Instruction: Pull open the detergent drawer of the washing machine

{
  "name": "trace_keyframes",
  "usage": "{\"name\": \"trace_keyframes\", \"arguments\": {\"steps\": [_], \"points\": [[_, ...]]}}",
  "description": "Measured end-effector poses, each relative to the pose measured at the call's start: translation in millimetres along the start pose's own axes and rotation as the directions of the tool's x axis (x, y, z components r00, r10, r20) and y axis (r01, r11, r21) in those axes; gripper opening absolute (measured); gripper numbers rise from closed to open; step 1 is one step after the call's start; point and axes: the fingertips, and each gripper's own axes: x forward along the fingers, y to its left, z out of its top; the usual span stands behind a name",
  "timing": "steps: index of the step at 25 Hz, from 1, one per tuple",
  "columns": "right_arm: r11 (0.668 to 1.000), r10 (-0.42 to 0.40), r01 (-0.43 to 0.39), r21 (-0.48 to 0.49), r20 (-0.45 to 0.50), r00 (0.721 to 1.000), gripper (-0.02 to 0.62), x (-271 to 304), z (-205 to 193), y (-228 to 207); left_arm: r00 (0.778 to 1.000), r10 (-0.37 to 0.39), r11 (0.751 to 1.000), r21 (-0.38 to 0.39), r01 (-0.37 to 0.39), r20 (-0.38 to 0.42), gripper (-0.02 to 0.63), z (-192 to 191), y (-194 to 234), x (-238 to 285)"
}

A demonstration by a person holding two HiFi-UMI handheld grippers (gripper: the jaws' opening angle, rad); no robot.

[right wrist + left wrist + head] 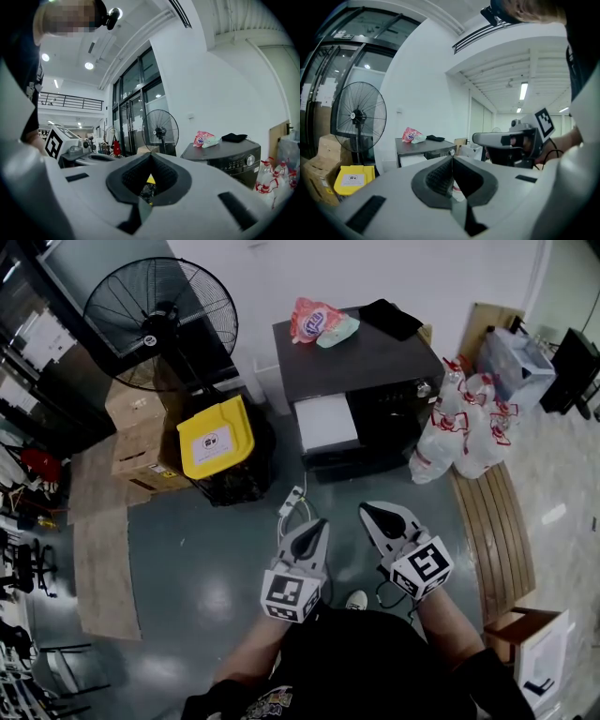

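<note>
Fan (161, 320), yellow-lidded bin (217, 436) beside washing machine (361, 381)

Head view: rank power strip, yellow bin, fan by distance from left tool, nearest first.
1. Power strip, on the floor just ahead of the left tool.
2. Yellow bin, farther ahead, to the left.
3. Fan, farthest back, upper left.

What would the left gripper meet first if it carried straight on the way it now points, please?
Probably the front of the washing machine: in its own view the shut left gripper has its tip lined up with the dark control panel. Nothing seems to stand between them, though depth is unclear.
</note>
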Motion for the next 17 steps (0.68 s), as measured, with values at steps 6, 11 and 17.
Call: {"name": "trace_keyframes", "arguments": {"steps": [6,11,17], "points": [[1.000,0.003,-0.003,0.007,0.001,1.000,0.005,1.2,-0.5,-6.0,1.000,0.005,1.000,0.002,-0.005,-0.001,0.008,2.1,0.8,5.1],[1.000,0.002,-0.002,0.013,-0.002,1.000,0.005,1.4,-3.1,-12.4,1.000,0.004,1.000,0.004,-0.004,-0.005,0.008,1.3,0.3,10.7],[1.000,0.004,-0.004,0.017,-0.006,1.000,0.005,-0.3,-7.3,-10.6,1.000,0.001,1.000,0.008,-0.001,-0.010,0.006,-0.9,-1.6,10.0]]}}
